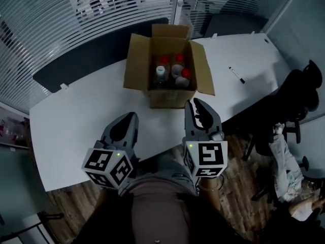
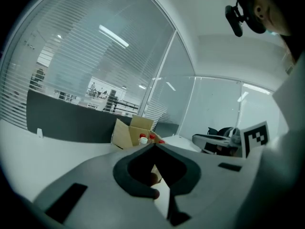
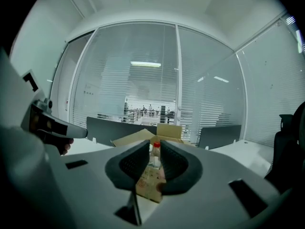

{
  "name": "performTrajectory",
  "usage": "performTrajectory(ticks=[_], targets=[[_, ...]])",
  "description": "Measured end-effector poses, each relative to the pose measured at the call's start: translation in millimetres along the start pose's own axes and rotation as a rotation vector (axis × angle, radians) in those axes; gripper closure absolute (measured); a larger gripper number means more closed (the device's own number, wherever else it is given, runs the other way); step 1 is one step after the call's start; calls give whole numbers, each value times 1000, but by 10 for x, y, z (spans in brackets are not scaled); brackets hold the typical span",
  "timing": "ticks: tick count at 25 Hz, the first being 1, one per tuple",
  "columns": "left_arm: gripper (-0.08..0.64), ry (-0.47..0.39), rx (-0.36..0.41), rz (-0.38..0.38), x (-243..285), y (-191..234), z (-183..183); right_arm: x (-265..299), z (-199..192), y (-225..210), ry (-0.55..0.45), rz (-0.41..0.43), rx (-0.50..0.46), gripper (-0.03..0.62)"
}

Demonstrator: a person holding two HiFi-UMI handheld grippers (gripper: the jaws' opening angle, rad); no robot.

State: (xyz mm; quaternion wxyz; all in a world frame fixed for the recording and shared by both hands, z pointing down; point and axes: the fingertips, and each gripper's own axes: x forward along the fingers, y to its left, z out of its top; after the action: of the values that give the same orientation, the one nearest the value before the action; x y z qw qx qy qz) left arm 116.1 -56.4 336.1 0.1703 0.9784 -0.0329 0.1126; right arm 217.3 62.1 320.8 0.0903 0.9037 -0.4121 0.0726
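An open cardboard box (image 1: 165,96) stands on the white table (image 1: 76,126) and holds several bottles, some with red caps (image 1: 163,60) and one with a white cap (image 1: 160,70). My left gripper (image 1: 133,116) hovers over the table's near edge, left of the box, shut with nothing in it; in the left gripper view its tips (image 2: 155,146) meet and the box (image 2: 128,132) lies beyond. My right gripper (image 1: 193,102) hangs just in front of the box, open by a narrow gap. Through that gap (image 3: 155,149) show a bottle (image 3: 156,152) and the box front (image 3: 148,185).
A black marker pen (image 1: 236,75) lies on the table to the right of the box. Dark office chairs (image 1: 299,93) stand off the table's right end. A dark partition (image 1: 86,60) and glass walls with blinds run behind the table. Wooden floor lies below me.
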Motion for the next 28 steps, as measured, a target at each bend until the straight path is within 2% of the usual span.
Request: performTrajectory(ticks=[7, 14, 28], targets=[[551, 7, -20, 39, 326, 91, 50, 426, -76, -184, 62, 54, -18, 482], [551, 12, -36, 91, 547, 251, 79, 843, -133, -376, 102, 78, -41, 457], [551, 60, -63, 188, 963, 503, 151, 1563, -482, -540, 300, 148, -96, 429]])
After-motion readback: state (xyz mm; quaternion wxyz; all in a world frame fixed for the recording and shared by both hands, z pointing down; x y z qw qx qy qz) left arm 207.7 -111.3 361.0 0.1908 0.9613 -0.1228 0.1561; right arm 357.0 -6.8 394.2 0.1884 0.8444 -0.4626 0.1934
